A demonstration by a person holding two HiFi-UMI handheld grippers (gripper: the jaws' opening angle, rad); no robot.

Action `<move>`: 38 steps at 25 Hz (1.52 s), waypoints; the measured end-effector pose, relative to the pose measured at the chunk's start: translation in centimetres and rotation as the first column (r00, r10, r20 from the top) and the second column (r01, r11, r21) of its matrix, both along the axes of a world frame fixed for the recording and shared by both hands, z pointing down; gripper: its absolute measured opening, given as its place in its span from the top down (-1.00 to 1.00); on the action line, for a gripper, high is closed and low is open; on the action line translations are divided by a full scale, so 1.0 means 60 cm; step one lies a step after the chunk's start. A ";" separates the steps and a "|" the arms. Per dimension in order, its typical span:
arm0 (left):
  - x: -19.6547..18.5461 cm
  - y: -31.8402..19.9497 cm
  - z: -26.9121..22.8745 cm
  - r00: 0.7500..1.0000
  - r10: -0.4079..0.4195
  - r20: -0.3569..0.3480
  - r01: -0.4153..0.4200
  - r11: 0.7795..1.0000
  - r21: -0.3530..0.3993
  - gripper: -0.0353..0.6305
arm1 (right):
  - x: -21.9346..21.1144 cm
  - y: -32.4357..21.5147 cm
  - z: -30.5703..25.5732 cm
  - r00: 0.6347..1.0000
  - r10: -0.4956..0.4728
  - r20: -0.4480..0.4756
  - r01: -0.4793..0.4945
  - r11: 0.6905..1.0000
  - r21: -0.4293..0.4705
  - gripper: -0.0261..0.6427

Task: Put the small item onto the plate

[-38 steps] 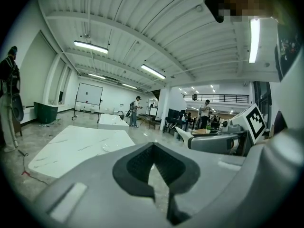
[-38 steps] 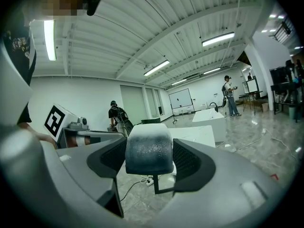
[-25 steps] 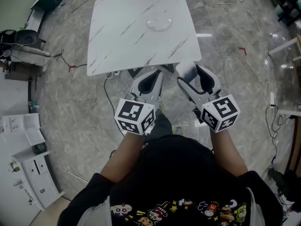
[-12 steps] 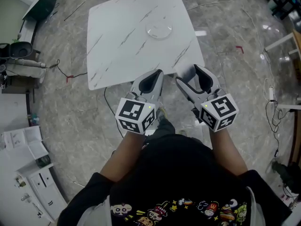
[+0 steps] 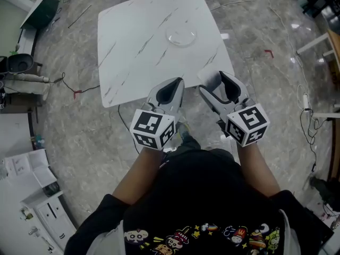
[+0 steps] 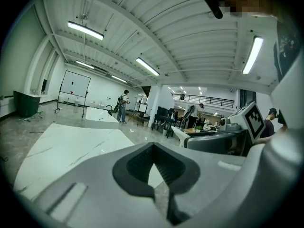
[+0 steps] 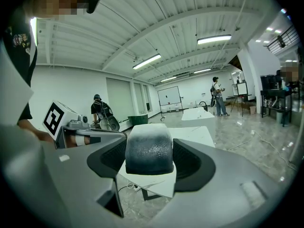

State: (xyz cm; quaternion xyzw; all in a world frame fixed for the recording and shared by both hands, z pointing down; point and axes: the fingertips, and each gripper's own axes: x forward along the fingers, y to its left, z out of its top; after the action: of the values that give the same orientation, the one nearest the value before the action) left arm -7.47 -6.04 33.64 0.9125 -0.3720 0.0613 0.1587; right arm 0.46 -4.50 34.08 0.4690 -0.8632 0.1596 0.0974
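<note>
A clear glass plate [image 5: 180,36] lies on the white marble table [image 5: 138,47], toward its far right part. My right gripper [image 5: 213,83] hovers at the table's near right corner, shut on the small item [image 5: 209,78], a rounded pale lump. In the right gripper view the small item [image 7: 148,148] looks grey-black below and white on top, wedged between the pads [image 7: 190,163]. My left gripper [image 5: 172,88] is beside it over the table's near edge, shut with nothing in it. The left gripper [image 6: 153,148] shows its jaws pressed together, and the table [image 6: 61,146] stretches ahead.
Marble floor surrounds the table, with cables [image 5: 125,118] and red tape marks [image 5: 268,52] on it. A white cabinet [image 5: 37,195] stands at lower left and furniture lines the right edge. Distant people [image 7: 217,96] and other tables appear in the hall.
The table and plate sit slightly lower and nearer in the head view. Both grippers keep nearly the same pose, the right one still holding the item.
</note>
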 end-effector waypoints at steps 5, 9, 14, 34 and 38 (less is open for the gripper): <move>-0.013 -0.009 0.009 1.000 0.007 -0.003 -0.007 1.000 -0.003 0.89 | -0.013 -0.005 0.009 1.000 0.004 -0.012 -0.004 1.000 -0.005 -0.07; -0.021 -0.008 0.011 1.000 0.003 -0.004 -0.003 1.000 -0.004 0.89 | -0.016 -0.006 0.009 1.000 0.010 -0.016 -0.010 1.000 0.000 -0.07; -0.027 -0.005 0.003 1.000 -0.010 -0.003 0.010 1.000 0.007 0.89 | -0.014 -0.013 0.003 1.000 0.015 -0.011 -0.015 1.000 0.014 -0.07; -0.036 -0.149 0.026 0.991 -0.118 0.061 0.118 0.993 -0.007 0.89 | -0.012 -0.181 0.032 0.997 -0.081 0.006 0.081 0.997 0.008 -0.07; -0.015 -0.197 0.052 0.990 -0.124 0.073 0.128 0.991 -0.050 0.89 | -0.001 -0.234 0.056 0.994 -0.107 0.003 0.107 0.994 -0.027 -0.07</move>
State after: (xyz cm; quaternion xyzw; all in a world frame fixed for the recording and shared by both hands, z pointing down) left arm -8.38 -17.84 36.74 0.8798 -0.4324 0.0929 0.1741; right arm 0.43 -18.53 37.45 0.4204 -0.8850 0.1663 0.1114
